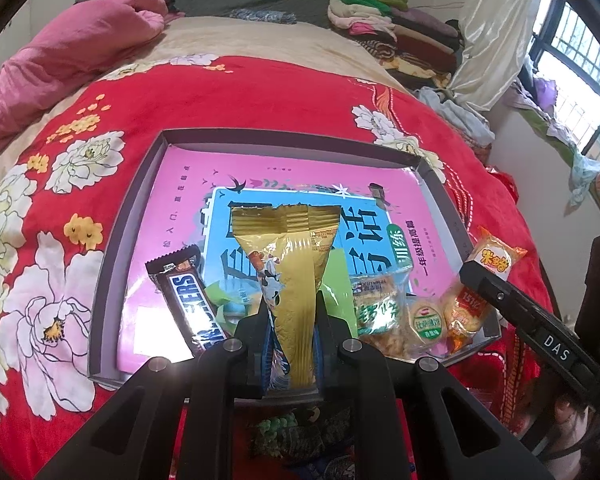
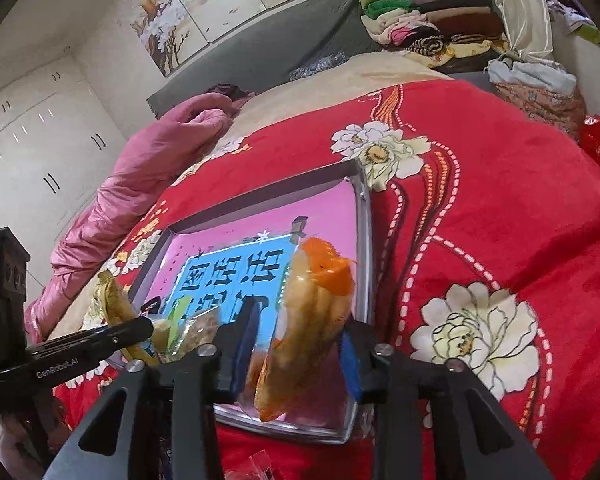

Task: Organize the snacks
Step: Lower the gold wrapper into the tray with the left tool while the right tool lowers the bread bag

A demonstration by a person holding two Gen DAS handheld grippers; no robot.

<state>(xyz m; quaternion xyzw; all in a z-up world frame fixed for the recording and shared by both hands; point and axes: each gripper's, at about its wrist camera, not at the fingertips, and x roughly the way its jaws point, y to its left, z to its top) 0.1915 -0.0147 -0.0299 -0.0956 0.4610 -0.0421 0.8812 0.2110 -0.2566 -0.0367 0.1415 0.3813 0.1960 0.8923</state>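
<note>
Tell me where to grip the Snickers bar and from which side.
Grip the Snickers bar across its narrow width near the middle, coming from above. It lies flat and long in the tray, its left edge clear over the pink book, but a green wrapper crowds its right side, so keep the fingers off that.

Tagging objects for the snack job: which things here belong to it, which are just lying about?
Job:
- gold packet, clamped in the left tool
- orange packet, between the right tool's open fingers
- grey tray
- chocolate bar
- biscuit packets

Lying about:
- pink book lining the tray
- red blanket
- pink quilt
- folded clothes
</note>
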